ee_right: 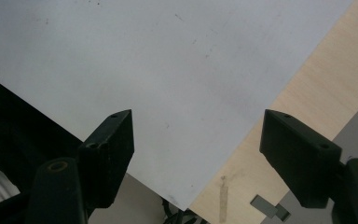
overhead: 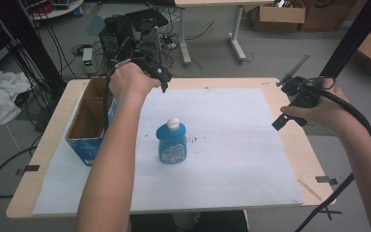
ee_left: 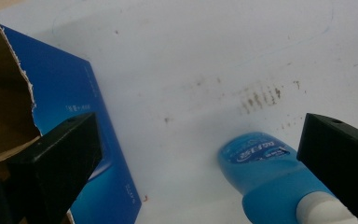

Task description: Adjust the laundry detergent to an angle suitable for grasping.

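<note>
Jaws of the left gripper [ee_left: 200, 163] stand wide above the upright blue plastic bottle with white cap [ee_left: 272, 179], nearer the right jaw; the right gripper [ee_right: 196, 154] also gapes over the tabletop [ee_right: 317, 98].

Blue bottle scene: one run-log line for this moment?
blue bottle: upright on white sheet, free | blue box: open, left of it | left gripper: open, above | right gripper: open, empty

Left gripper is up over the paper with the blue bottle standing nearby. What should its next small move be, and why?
Probably lower the left gripper onto the blue bottle. Its jaws stand wide open and empty, the bottle's white cap lies just off its right jaw, and the open blue box stands beside it.
</note>
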### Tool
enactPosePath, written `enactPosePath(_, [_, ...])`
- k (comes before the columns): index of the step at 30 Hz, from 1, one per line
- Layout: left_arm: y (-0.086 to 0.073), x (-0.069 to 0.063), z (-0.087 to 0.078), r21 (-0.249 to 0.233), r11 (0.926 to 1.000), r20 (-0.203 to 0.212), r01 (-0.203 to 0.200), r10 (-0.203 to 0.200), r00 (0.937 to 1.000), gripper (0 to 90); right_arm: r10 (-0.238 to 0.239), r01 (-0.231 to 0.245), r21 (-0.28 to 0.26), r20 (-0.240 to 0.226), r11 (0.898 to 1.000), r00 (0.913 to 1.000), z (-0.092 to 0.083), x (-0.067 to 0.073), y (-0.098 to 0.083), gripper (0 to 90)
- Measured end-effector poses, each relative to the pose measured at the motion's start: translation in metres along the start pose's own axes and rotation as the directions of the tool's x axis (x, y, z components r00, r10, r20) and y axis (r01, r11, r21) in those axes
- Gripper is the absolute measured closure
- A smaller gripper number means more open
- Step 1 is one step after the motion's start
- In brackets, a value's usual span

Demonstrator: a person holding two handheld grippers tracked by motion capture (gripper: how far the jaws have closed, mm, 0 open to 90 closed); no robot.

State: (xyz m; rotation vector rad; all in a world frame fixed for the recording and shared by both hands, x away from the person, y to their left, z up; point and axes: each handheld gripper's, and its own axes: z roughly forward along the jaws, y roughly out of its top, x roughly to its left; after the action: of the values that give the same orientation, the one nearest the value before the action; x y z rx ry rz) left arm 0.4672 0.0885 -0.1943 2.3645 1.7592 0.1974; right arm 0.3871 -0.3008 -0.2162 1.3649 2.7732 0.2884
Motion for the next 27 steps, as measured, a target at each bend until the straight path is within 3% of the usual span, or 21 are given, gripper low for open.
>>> enactPosePath(27, [-0.0007, 0.0002, -0.0018, 0.000, 1.0000, 0.003, -0.008, 0.008, 1.0000, 0.7, 0.010, -0.011, -0.010, -0.009, 1.000, 0.9999, 0.0008, -0.0096, -0.0042, 26.1])
